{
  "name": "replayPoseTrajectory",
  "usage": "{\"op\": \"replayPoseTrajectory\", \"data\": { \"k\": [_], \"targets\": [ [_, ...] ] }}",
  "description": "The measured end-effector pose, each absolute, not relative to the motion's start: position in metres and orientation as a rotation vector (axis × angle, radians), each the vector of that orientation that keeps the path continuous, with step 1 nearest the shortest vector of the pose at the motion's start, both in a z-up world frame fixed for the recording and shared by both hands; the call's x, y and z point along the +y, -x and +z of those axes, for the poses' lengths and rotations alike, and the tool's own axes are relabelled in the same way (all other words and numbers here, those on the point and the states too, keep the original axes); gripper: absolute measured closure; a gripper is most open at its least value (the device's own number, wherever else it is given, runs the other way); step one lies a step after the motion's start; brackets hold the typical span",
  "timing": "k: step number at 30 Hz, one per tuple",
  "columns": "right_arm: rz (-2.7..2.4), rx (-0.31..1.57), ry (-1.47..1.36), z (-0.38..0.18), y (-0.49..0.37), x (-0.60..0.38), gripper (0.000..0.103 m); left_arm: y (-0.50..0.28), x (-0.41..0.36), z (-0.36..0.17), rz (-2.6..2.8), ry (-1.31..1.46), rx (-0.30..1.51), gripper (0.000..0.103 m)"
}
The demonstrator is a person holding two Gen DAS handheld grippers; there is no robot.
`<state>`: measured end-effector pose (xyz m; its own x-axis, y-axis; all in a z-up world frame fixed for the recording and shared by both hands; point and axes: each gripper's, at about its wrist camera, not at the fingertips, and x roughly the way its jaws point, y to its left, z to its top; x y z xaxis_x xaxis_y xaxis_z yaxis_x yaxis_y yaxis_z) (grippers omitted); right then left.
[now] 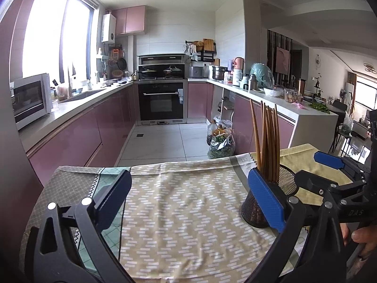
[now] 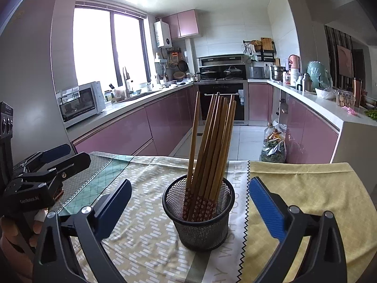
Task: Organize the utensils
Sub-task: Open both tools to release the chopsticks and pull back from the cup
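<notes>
Right wrist: chopsticks (image 2: 209,146) inside mesh holder (image 2: 200,224)

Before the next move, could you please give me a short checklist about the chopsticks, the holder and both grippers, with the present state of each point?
1. Chopsticks all stand inside the mesh holder: ok.
2. Mesh holder upright on the tablecloth: ok.
3. Right gripper open, pads clear of the holder: ok.
4. Left gripper open, nothing between its fingers: ok.
5. No loose utensils on the visible cloth: ok.
6. Utensils left outside both views: cannot tell.
</notes>
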<state>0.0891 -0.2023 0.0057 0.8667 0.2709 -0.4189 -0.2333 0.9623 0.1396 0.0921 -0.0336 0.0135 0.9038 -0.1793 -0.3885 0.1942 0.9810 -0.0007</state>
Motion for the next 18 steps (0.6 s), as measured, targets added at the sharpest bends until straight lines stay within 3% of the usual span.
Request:
{"op": "replayPoseTrajectory", "data": {
  "k": [18],
  "targets": [
    [0.216,0.359,-0.01,0.01,-0.045,-0.17,0.006,-0.048,0.001,0.014,-0.09,-0.03,0.318,0.006]
  ]
}}
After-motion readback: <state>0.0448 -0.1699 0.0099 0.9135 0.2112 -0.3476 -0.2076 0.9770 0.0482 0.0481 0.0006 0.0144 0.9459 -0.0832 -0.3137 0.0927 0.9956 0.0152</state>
